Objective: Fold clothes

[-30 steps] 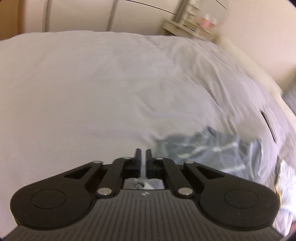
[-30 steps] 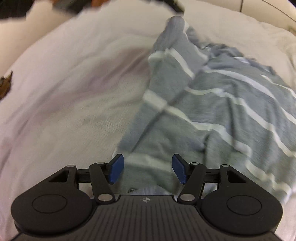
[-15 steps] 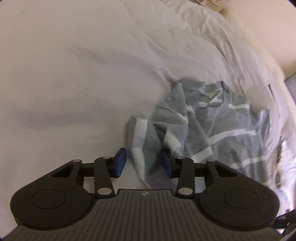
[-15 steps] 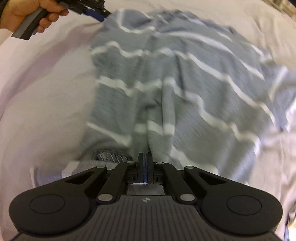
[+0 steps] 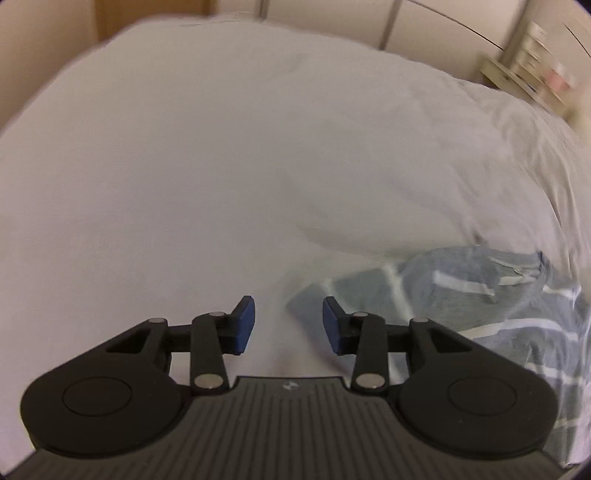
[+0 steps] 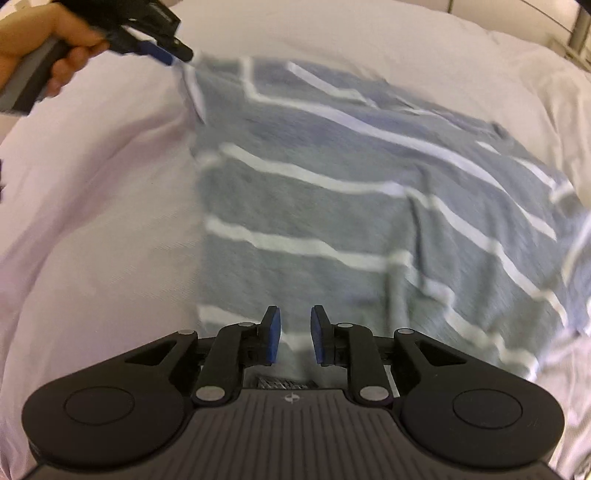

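A grey T-shirt with white stripes (image 6: 351,206) lies spread on the white bed sheet (image 6: 92,221). My right gripper (image 6: 294,339) hovers over the near hem. Its jaws are opening, and the blue pads (image 6: 271,338) stand apart without pressing the cloth under them. A hand (image 6: 55,44) holds my left gripper (image 6: 181,57) at the shirt's far left corner. In the left wrist view, my left gripper (image 5: 289,325) has its jaws opening too. The shirt (image 5: 461,295) lies just to the right of them, and only sheet shows in the gap.
The sheet (image 5: 221,166) runs wide to the left and ahead of the shirt, with wrinkles at the right. A blurred shelf unit (image 5: 532,74) stands past the bed's far right corner. Pale cupboard panels (image 5: 332,18) line the back.
The right gripper, shut at the hem half a second ago, has parted its pads and lifted a little. The left gripper let the shirt corner out from between its pads and swung left. The shirt lies flatter.
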The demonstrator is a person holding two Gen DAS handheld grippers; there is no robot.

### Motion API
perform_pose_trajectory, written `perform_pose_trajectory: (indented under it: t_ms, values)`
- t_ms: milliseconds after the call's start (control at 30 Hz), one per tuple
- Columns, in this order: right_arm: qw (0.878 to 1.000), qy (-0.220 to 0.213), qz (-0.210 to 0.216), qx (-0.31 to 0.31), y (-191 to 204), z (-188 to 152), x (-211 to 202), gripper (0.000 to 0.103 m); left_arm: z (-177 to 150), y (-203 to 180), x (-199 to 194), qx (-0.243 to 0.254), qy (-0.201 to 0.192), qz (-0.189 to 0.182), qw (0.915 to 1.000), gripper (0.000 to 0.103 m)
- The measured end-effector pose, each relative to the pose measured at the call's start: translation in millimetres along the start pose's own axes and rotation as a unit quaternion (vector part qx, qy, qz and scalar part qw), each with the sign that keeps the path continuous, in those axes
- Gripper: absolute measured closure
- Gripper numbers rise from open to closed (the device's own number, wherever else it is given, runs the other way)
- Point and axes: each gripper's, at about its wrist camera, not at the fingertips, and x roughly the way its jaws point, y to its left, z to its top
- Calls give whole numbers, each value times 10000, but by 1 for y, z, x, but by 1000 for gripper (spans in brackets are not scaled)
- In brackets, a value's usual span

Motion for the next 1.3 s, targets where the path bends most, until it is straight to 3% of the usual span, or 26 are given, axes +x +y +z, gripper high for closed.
perform_pose_trajectory:
  t_ms: [167,233,367,400,433,467,500,567,667,733,767,833,867,933,1000,1067,1100,1167,1300]
  values:
    - [9983,-149,335,-452,28,15,11,81,-19,8,37,315,353,-566,9973,65]
    - [9951,-300,428,-841,46,24,16,77,-20,2,51,488,326,-818,9949,64]
    - [9835,-693,405,-1623,80,51,35,60,-15,0,76,673,290,-1232,9897,55]
    - [9779,-757,294,-1928,89,56,43,59,-14,0,83,676,304,-1306,9887,56]
    - [9708,-809,167,-2253,99,61,51,59,-12,1,87,632,335,-1390,9877,64]
    - [9635,-851,37,-2540,106,64,61,59,-9,3,88,500,395,-1491,9868,91]
    - [9537,-877,-148,-2873,115,66,72,59,-7,5,89,367,456,-1591,9855,103]
    - [9263,-801,-681,-3618,131,65,96,59,-2,11,79,193,413,-1678,9848,103]
    - [8974,-894,-1200,-4152,141,62,114,59,4,17,57,138,227,-1736,9844,103]
    - [8927,-1059,-1348,-4168,142,65,118,59,7,24,45,166,157,-1740,9845,102]
    - [8947,-1099,-1349,-4115,142,67,119,63,9,28,41,175,117,-1703,9852,101]
    - [9092,-1080,-1179,-3845,139,75,118,83,11,38,35,174,13,-1489,9887,101]
    - [9192,-1045,-1067,-3644,138,81,116,98,11,44,33,102,-4,-1415,9899,96]
    - [9473,-1041,-563,-2975,130,94,104,97,5,58,30,-246,94,-1412,9896,87]
    - [9650,-1044,-143,-2401,120,103,91,97,-8,59,27,-308,242,-1493,9880,83]
    - [9695,-1029,-16,-2224,116,104,83,95,-22,58,26,-388,409,-1604,9854,77]
    - [9717,-1004,11,-2136,114,102,79,86,-30,53,29,-468,539,-1730,9823,76]
    - [9762,-948,55,-1950,110,96,70,77,-48,45,36,-629,797,-1980,9749,68]
    - [9848,-665,128,-1602,103,70,54,77,-70,25,61,-1187,1100,-2415,9568,63]
